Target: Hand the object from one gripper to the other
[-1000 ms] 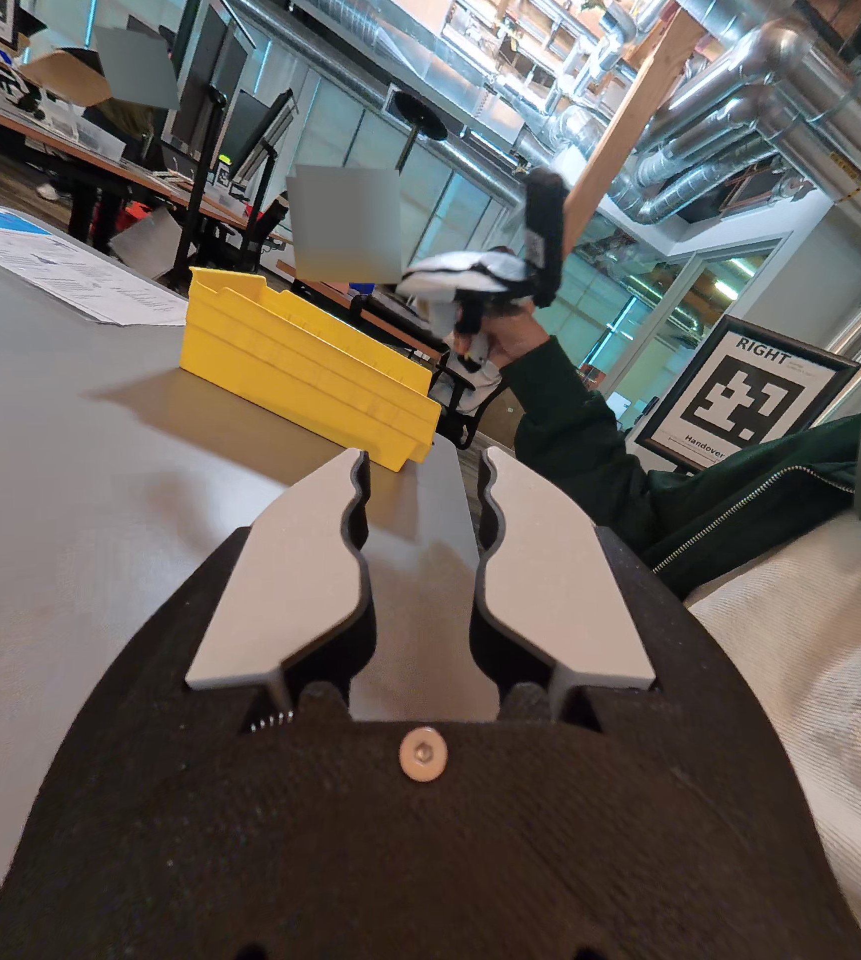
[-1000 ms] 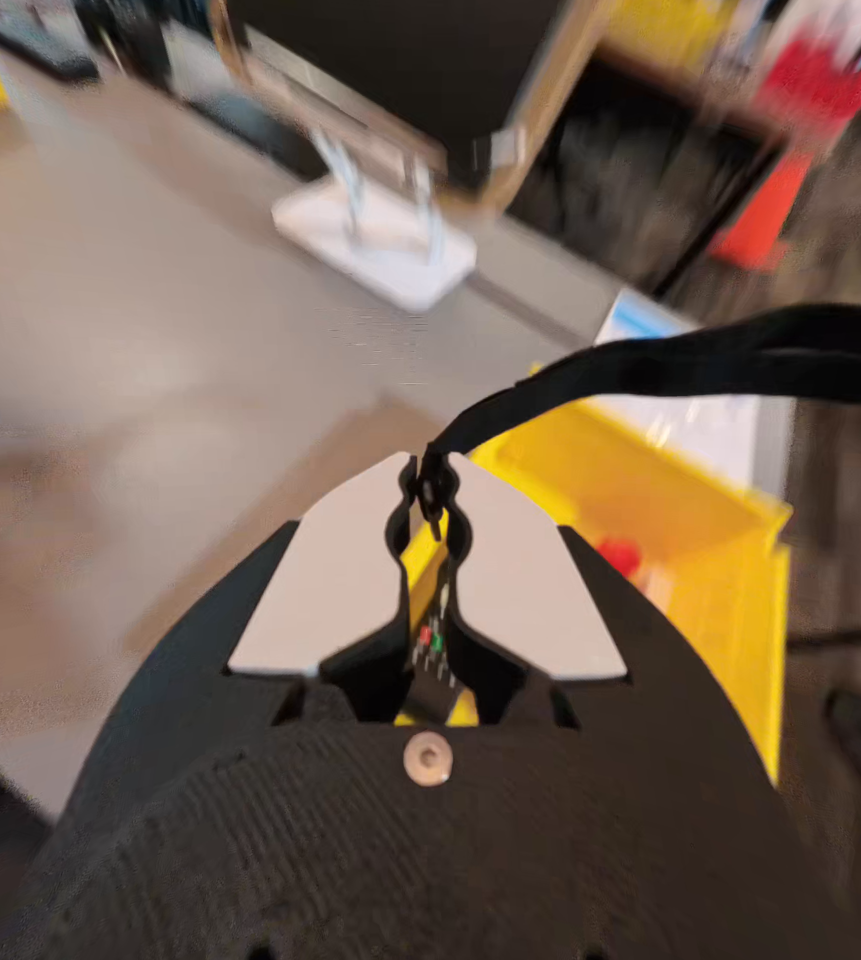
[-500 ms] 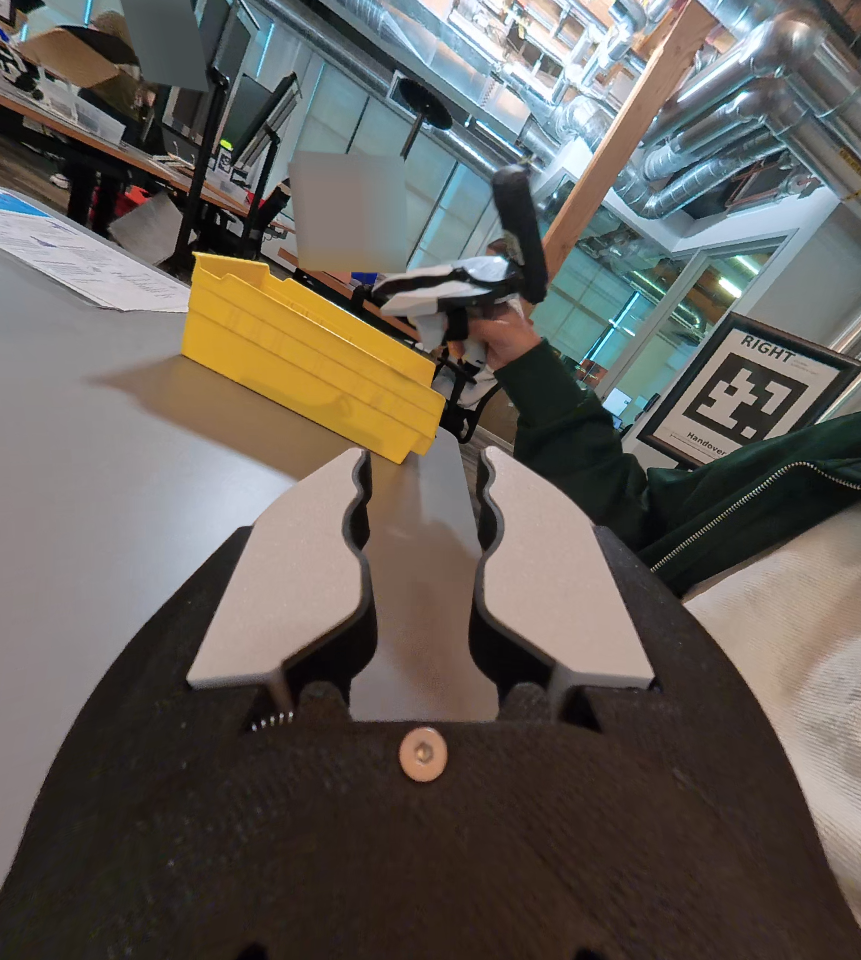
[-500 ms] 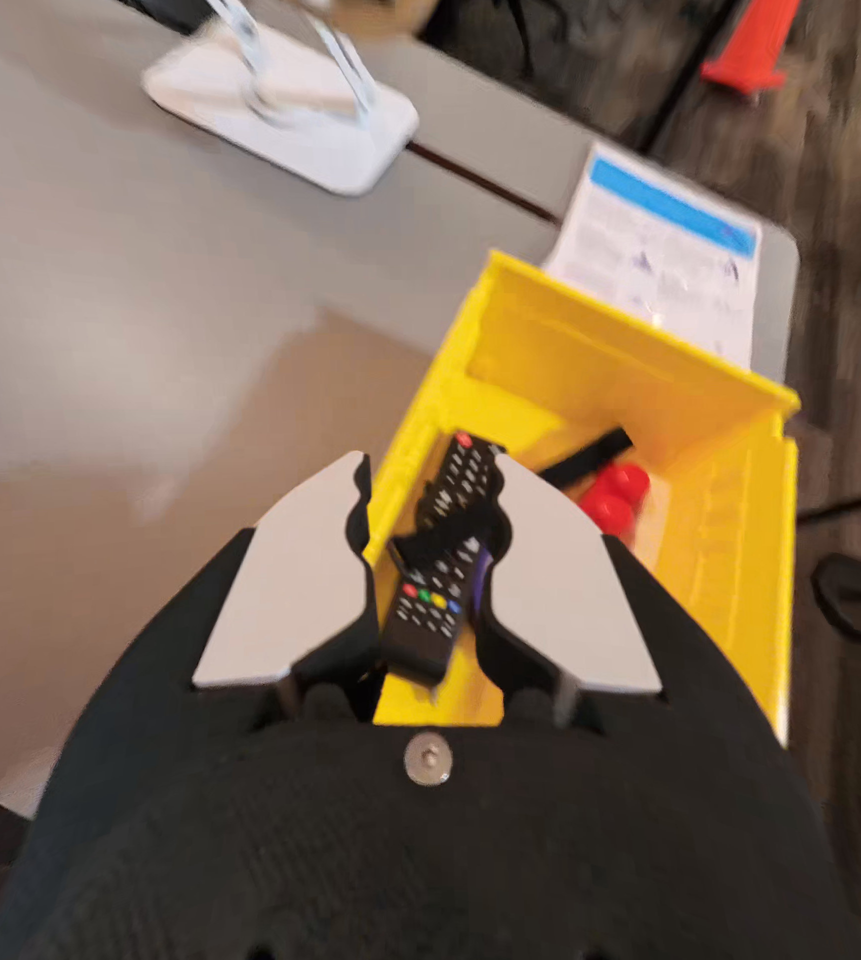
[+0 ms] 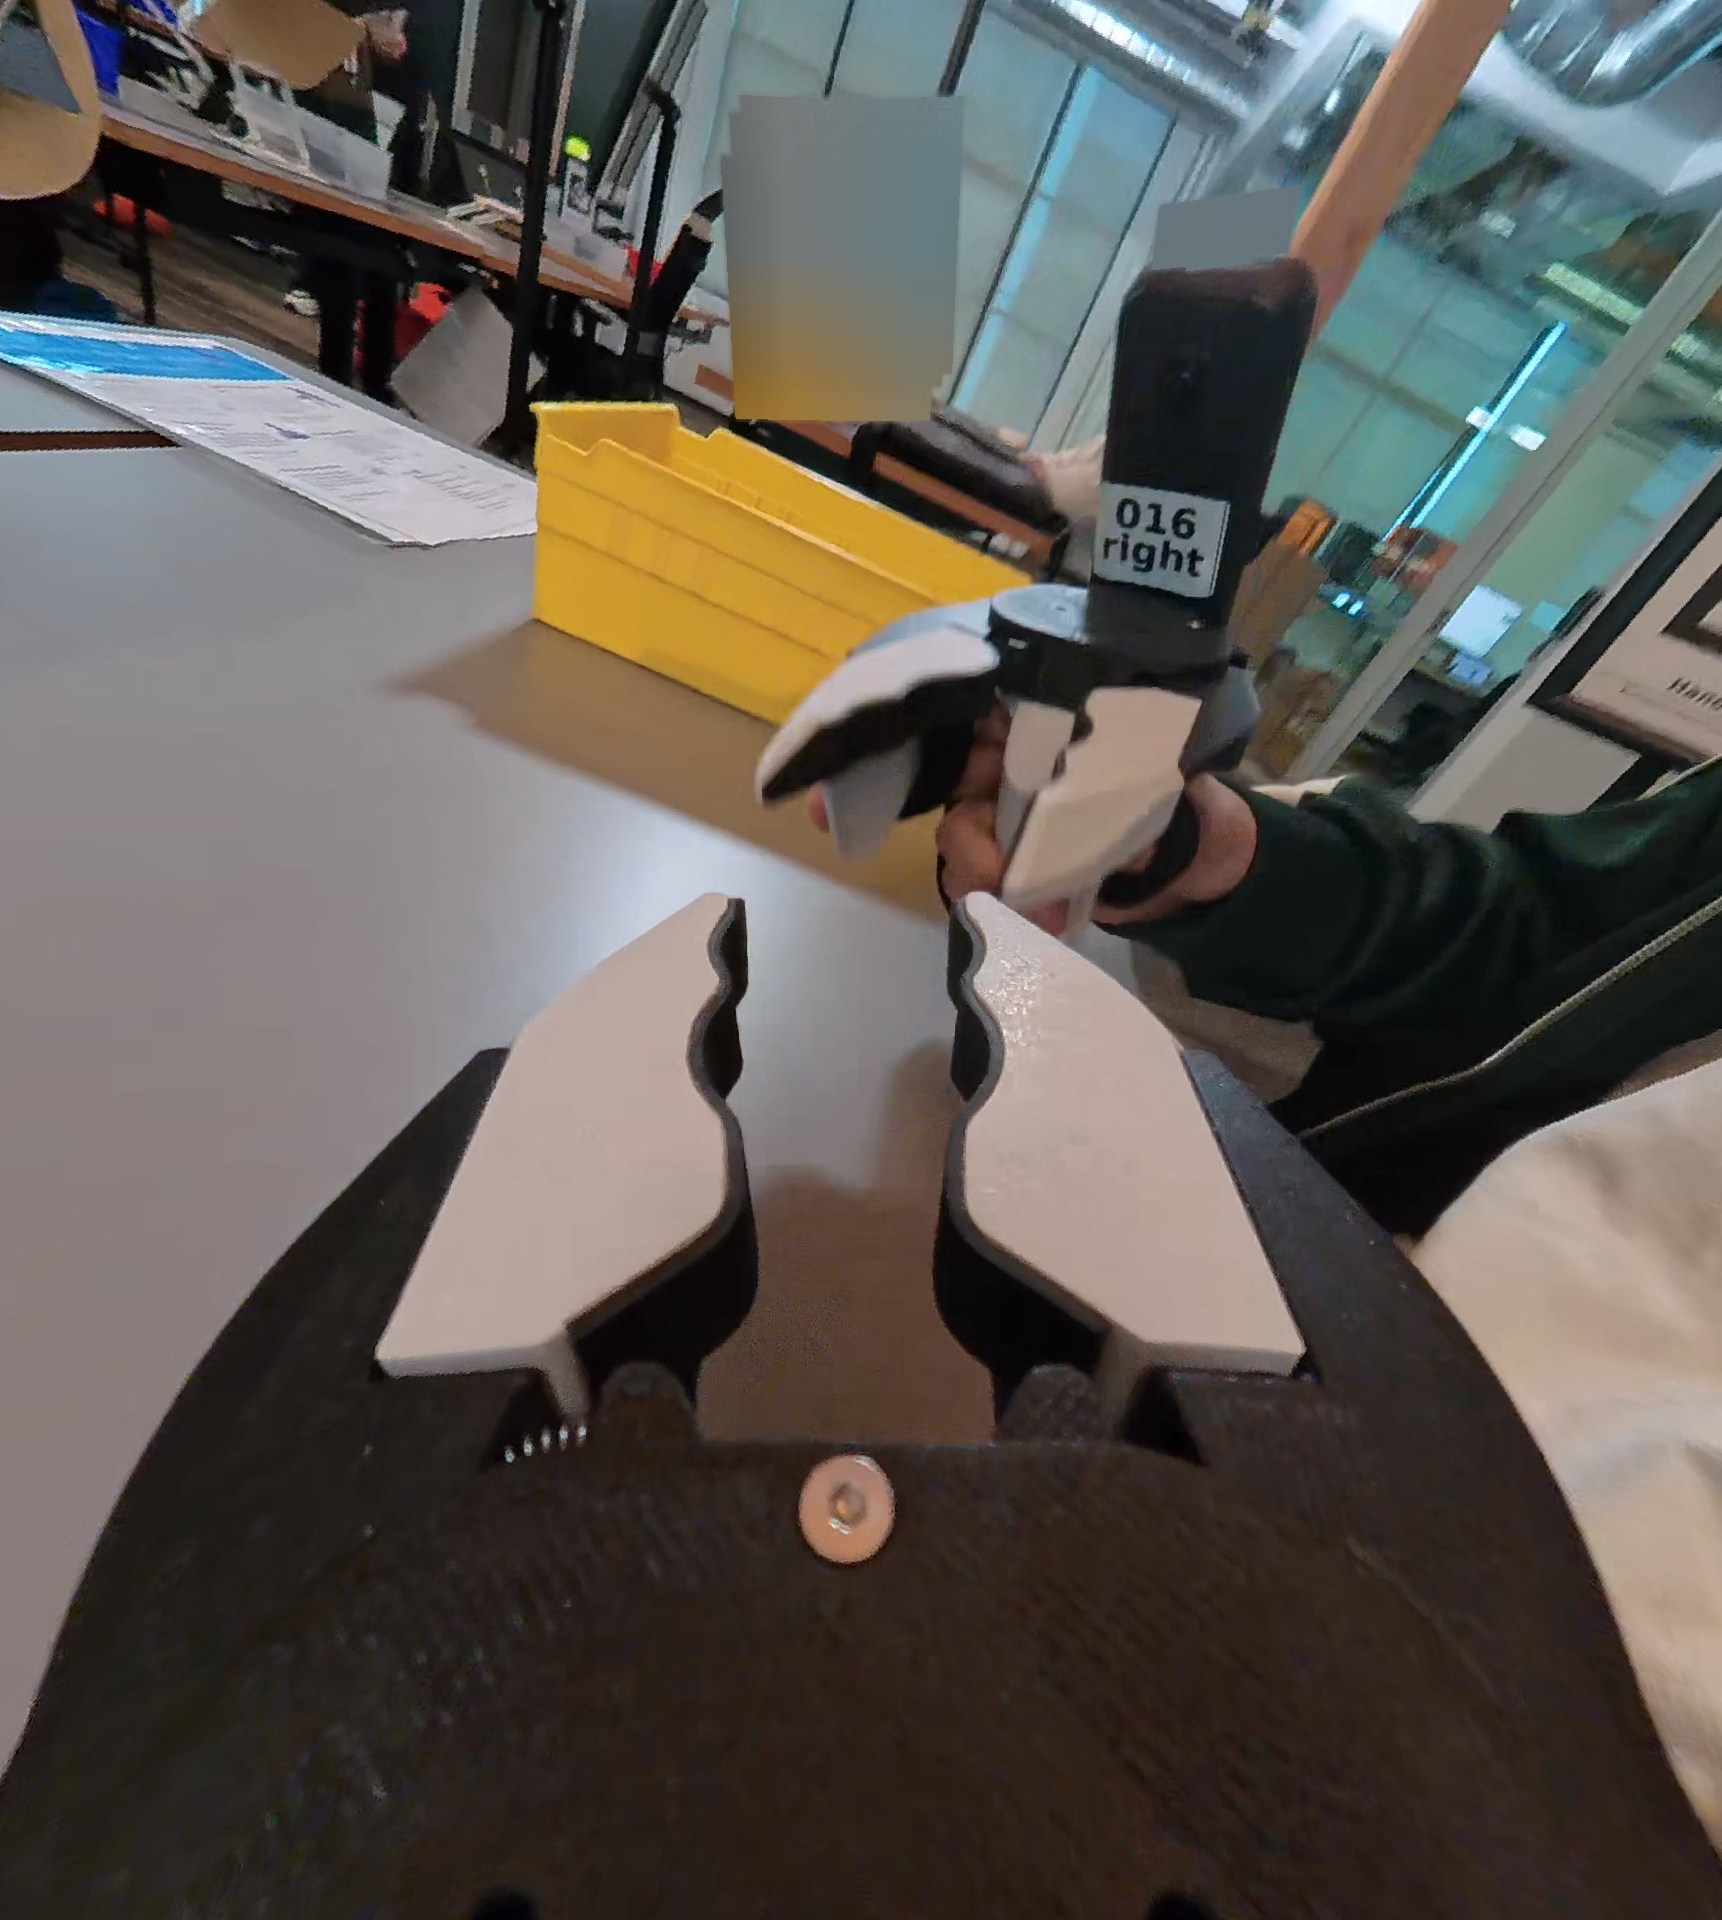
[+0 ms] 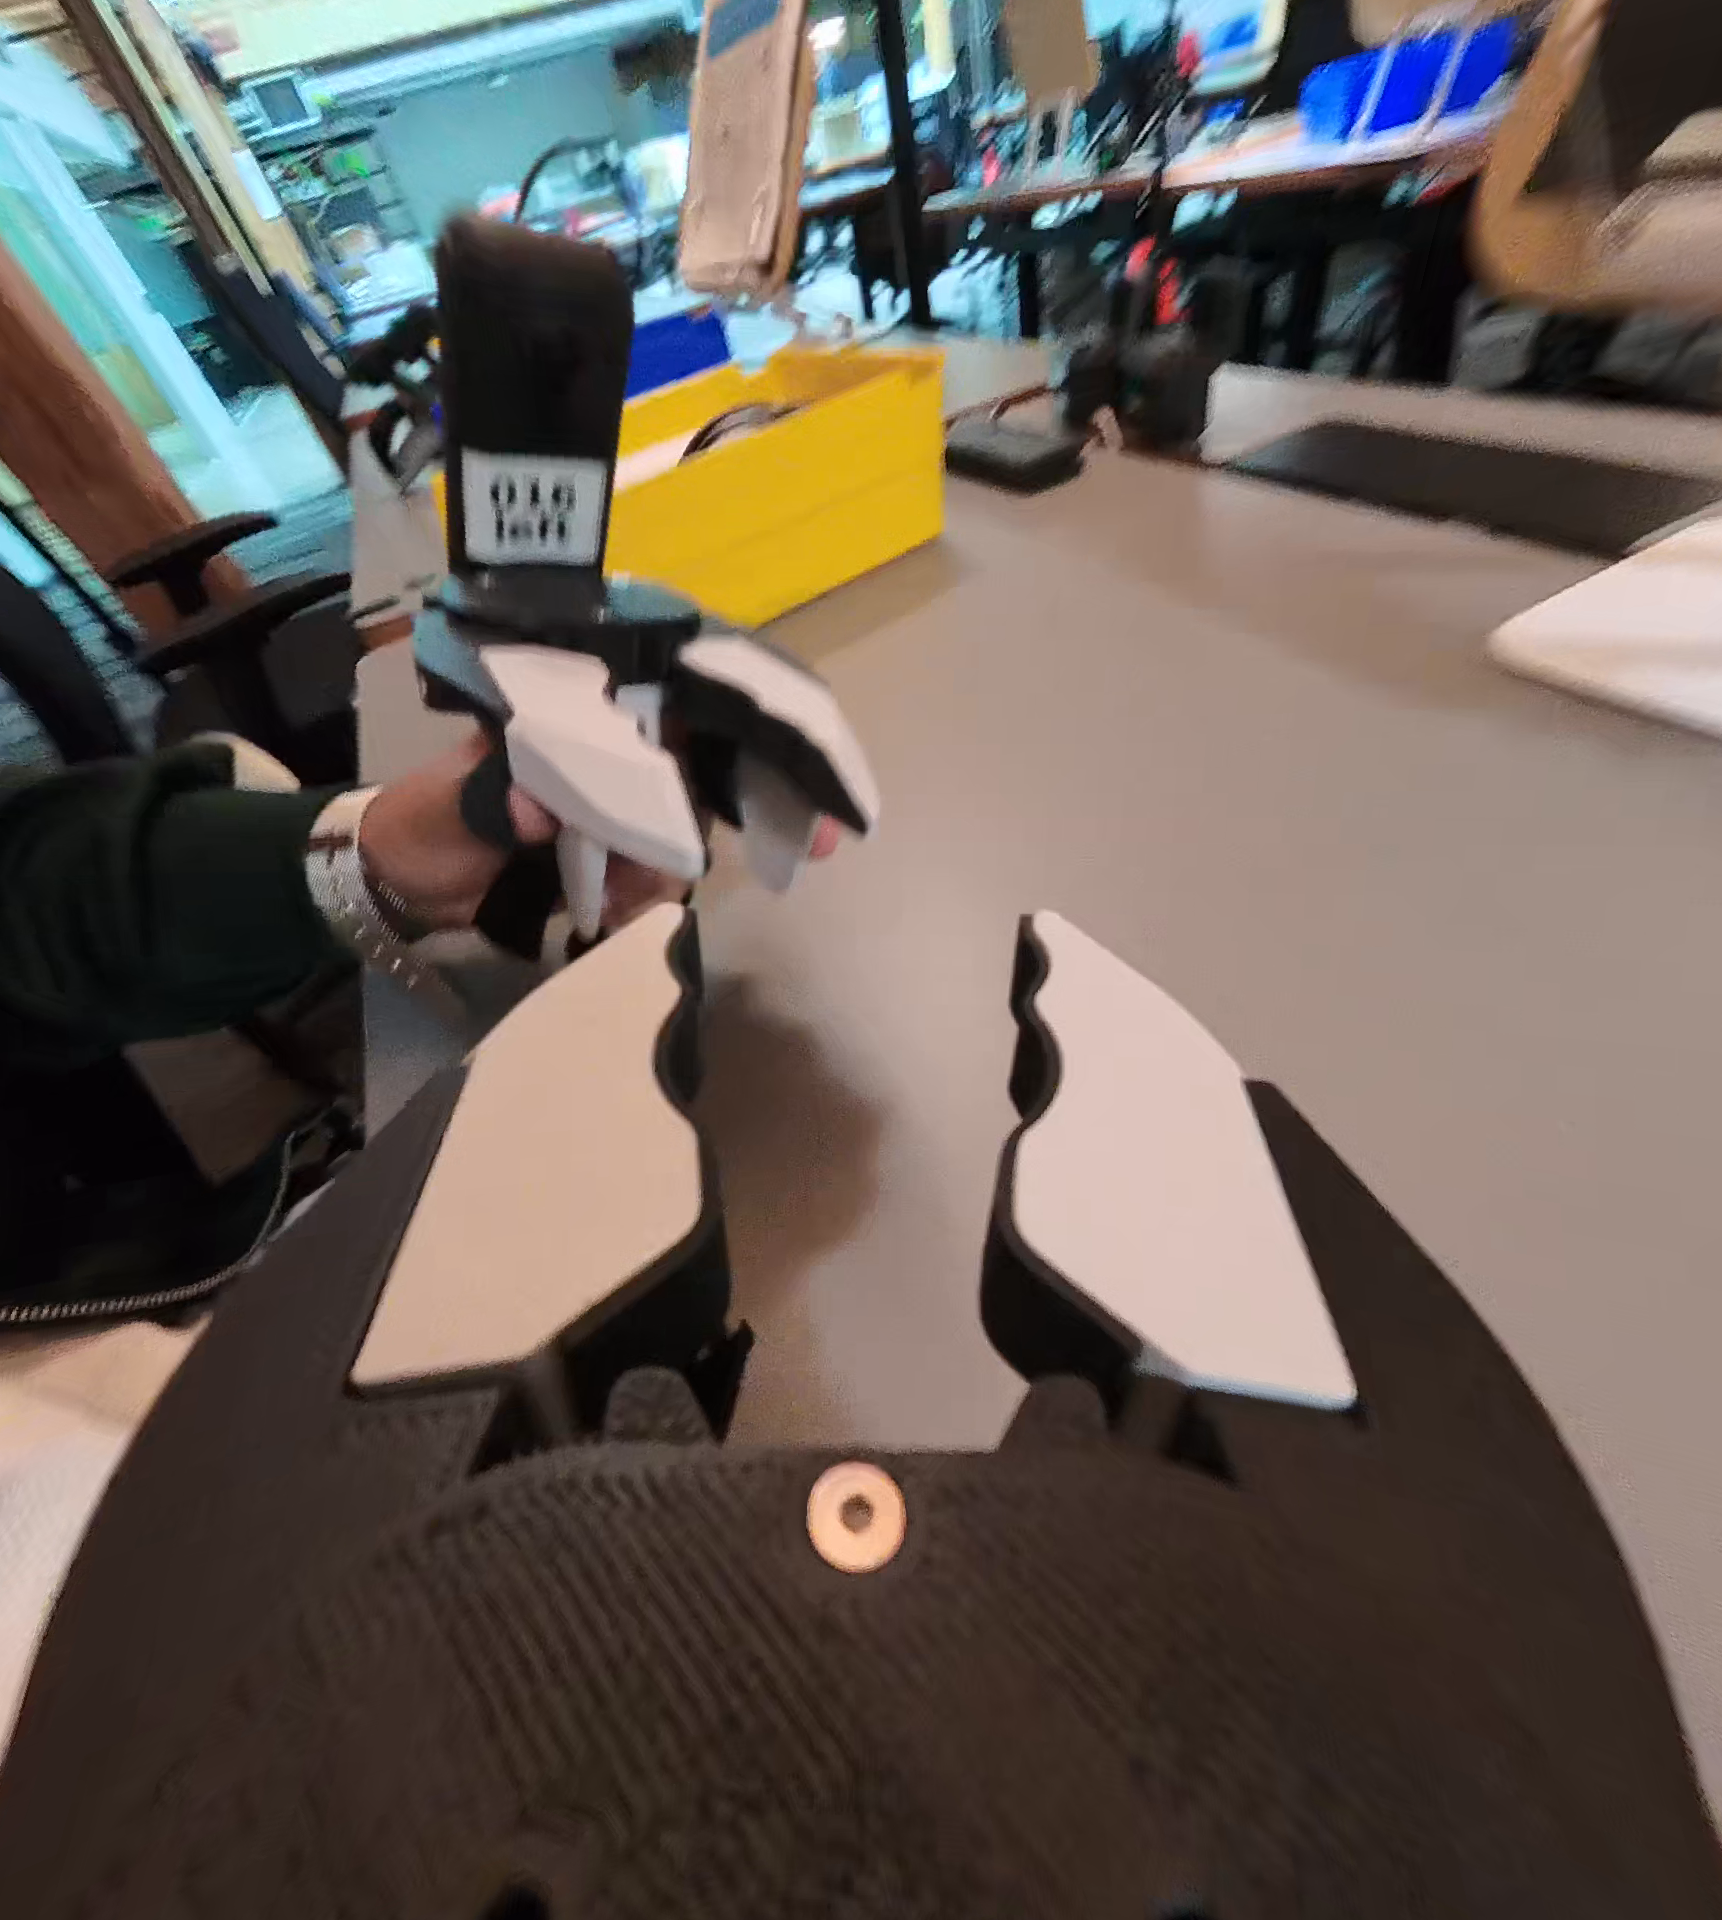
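Both grippers are open and empty, held low over the grey table [image 5: 213,831], facing each other. My left gripper [image 5: 849,909] has its grey fingers parted with only table between them. It also shows in the right wrist view [image 6: 774,842], held by a hand in a dark green sleeve. My right gripper [image 6: 857,920] is wide open. It also shows in the left wrist view [image 5: 904,821], just beyond my left fingertips. A yellow bin [image 5: 732,582] stands behind it; its inside is hidden. No handover object shows in either view.
A second yellow bin [image 6: 795,488] stands behind the left gripper at the table's edge. A printed sheet [image 5: 317,436] lies at the far left. A white stand base [image 6: 1667,644] is at the right, a black mat [image 6: 1459,488] behind it. Office chairs [image 6: 213,623] stand beside the table. The grippers are tip to tip, or close to it.
My right gripper was shut on a black strap, opened over the yellow bin where a remote lay, then swung down to table level facing the left gripper. The left gripper stayed open.
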